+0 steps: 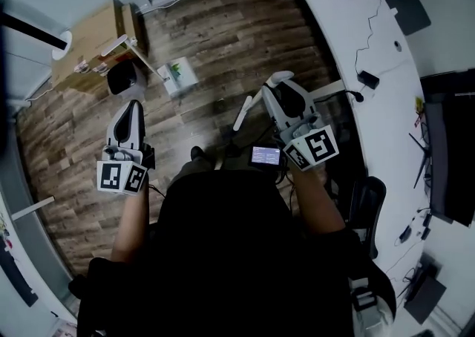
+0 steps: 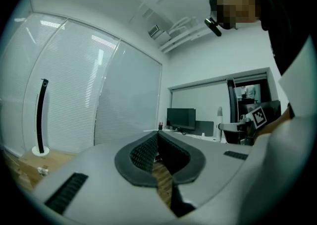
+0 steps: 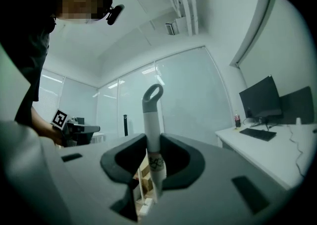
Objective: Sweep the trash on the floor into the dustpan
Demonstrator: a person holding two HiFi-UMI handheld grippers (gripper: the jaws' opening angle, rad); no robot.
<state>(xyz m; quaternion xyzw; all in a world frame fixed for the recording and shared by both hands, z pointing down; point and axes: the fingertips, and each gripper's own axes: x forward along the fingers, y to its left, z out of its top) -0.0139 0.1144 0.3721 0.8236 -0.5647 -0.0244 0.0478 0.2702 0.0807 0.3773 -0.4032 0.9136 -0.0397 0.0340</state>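
The broom handle [image 3: 151, 120] is judged to be light and stiff. It is a slim, smooth tube that could twist or slide in a pinch grip, so a firm squeeze is called for. A hold some way below the top loop, where it is gripped now, should give good leverage for sweeping. The lower end is likely to swing if it is carried loosely.

A white shaft is seen, capped by a grey sleeve that ends in an open hanging loop. A dark printed mark sits on the shaft just where the pads meet it. The brush end cannot be made out.

The handle is clamped upright between the jaws of the right gripper [image 1: 280, 83], which are pressed onto it from both sides. In the head view it is found at about 1 o'clock from the person's body, and its lower length [image 1: 245, 111] slants toward 7 o'clock, down to the wooden floor [image 1: 223, 38].

The jaws of the left gripper [image 1: 133, 109] are brought fully together and nothing is held between them.

At 10 o'clock a dark scoop-like thing [image 1: 122, 77], possibly the dustpan, is seen beside a cardboard box [image 1: 89, 50]. A small white carton [image 1: 178, 76] with green print, perhaps the trash, lies just at its 3 o'clock.
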